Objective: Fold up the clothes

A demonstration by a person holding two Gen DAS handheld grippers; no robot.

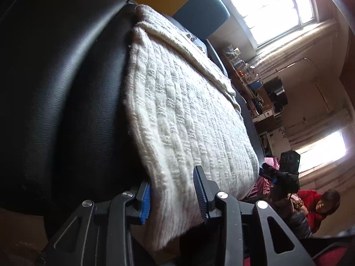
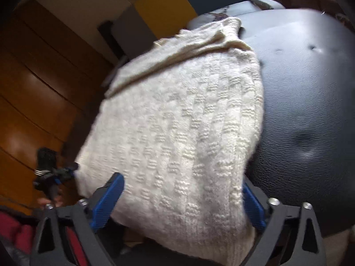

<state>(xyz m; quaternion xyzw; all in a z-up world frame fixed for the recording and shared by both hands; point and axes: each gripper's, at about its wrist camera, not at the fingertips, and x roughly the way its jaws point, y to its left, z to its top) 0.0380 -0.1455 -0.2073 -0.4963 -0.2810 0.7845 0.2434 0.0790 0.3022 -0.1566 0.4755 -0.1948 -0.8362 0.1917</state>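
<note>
Two tongs, yours: the left tongs (image 1: 175,196) and right tongs (image 2: 182,201) each gape wide astride a near corner of the cream knit sweater (image 1: 184,115) folded on the black cushion (image 1: 66,88), its length running away from you.

The left tongs (image 1: 175,195) stand with their blue-padded fingers (image 1: 145,201) spread apart, a gap showing on either side of the cloth edge that passes between them. The right tongs (image 2: 184,204) are likewise parted wide, one blue finger (image 2: 108,199) on each side of the thick fold lying between them, not pressed together. In the right wrist view the left tongs appear at the far left, gripped by a hand (image 2: 47,200).
</note>
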